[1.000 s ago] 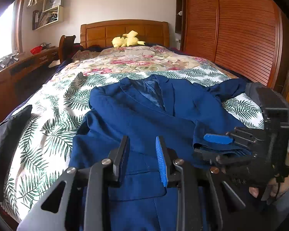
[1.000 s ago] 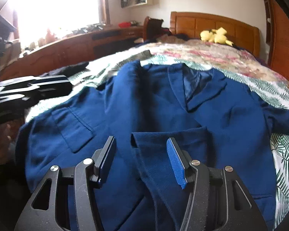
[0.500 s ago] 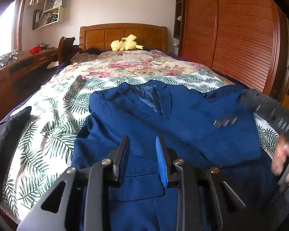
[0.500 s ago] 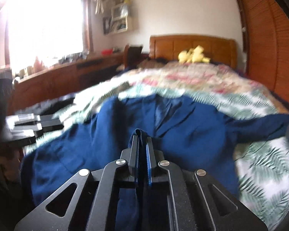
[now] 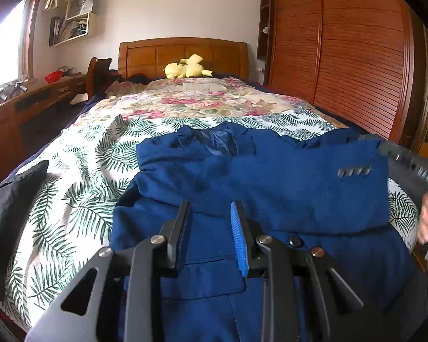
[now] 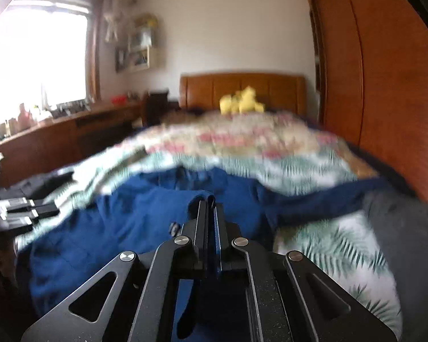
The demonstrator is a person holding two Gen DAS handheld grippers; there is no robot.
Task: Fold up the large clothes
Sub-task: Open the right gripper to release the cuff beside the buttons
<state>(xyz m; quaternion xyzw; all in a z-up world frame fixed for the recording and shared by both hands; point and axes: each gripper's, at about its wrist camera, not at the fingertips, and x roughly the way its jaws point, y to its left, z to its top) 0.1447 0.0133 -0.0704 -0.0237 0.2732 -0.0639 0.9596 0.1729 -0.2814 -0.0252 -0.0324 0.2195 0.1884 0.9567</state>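
A blue suit jacket [image 5: 242,176] lay front-up on the leaf-print bedspread [image 5: 80,199], collar toward the wooden headboard [image 5: 182,54] and hem at the foot end. One sleeve [image 5: 314,171], bearing a row of cuff buttonholes, was raised across the chest. A flapped pocket and a dark front button showed near the hem. Fabric was creased around the shoulders.

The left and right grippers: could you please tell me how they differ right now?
The left gripper has its jaws apart, gripping nothing, above the navy blue suit jacket; the right gripper is shut on a fold of that jacket. The left view is sharp, the right blurred. Both are black with blue pads.
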